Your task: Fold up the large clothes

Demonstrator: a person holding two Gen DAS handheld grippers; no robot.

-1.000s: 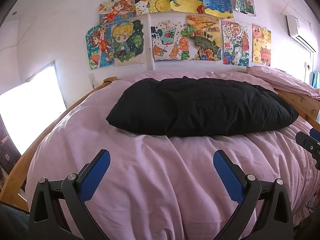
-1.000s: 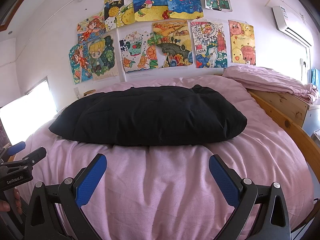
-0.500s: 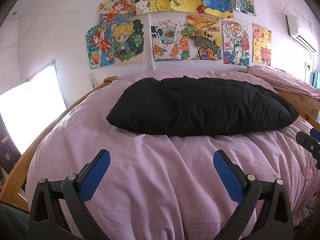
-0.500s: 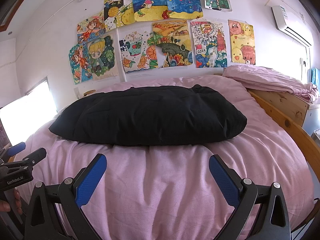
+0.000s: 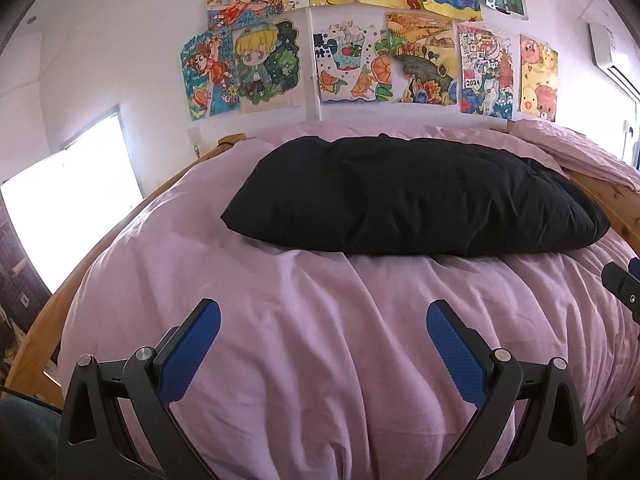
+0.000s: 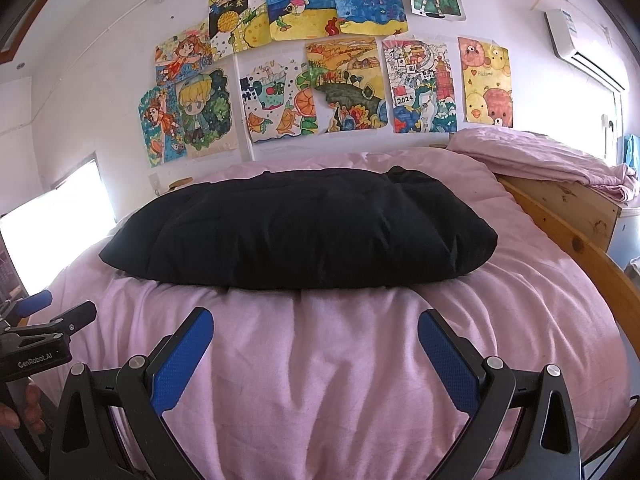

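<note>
Currently: black padded garment (image 5: 416, 196) laid folded mid-frame on pink bedspread (image 5: 320, 320) | left gripper (image 5: 323, 326) held spread, lower frame | right gripper (image 6: 316, 330) held spread, empty.

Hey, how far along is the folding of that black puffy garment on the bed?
Done, by the look of it: the black garment lies as one compact padded bundle on the pink bedding, no sleeves spread out. In hand: nothing; the left gripper and right gripper are both open, short of it. Left: perhaps a last tidy, or nothing.
</note>
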